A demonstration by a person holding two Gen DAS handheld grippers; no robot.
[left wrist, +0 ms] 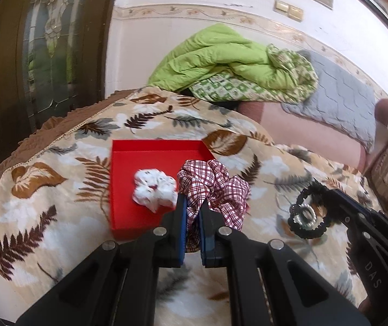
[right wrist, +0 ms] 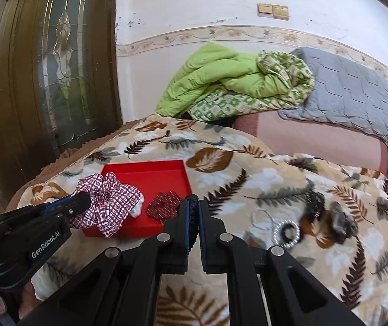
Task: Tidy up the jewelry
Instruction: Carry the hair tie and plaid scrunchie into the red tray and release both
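One red tray (right wrist: 153, 169) lies on the bed's leaf-print blanket (right wrist: 248, 179), and it serves as the landmark here. Three scrunchies are near it or in it: a white one (left wrist: 153, 190) and a dark red patterned one (right wrist: 164, 203) lie inside the tray, and a maroon-and-white plaid scrunchie (left wrist: 215, 187) hangs over the tray's near right corner, pinched between the narrow fingers of the left gripper (left wrist: 193, 214). The right gripper (right wrist: 193, 212), just right of the tray, has its fingers closed on a black beaded band (left wrist: 306, 212) that dangles from them with what looks like a pale ring caught inside it, though the blur makes that uncertain. Well to the right of the tray, on the blanket, lie one pearl-beaded ring (right wrist: 287, 233) with a small black loop inside it and one dark hair piece (right wrist: 340, 220), too blurred to name more closely.

Beyond the tray, a crumpled green quilt (right wrist: 221, 78) and one grey quilted pillow (right wrist: 351, 92) rest against the white wall. Left of the tray stands a dark wooden door (right wrist: 44, 68) with a leaded glass panel.
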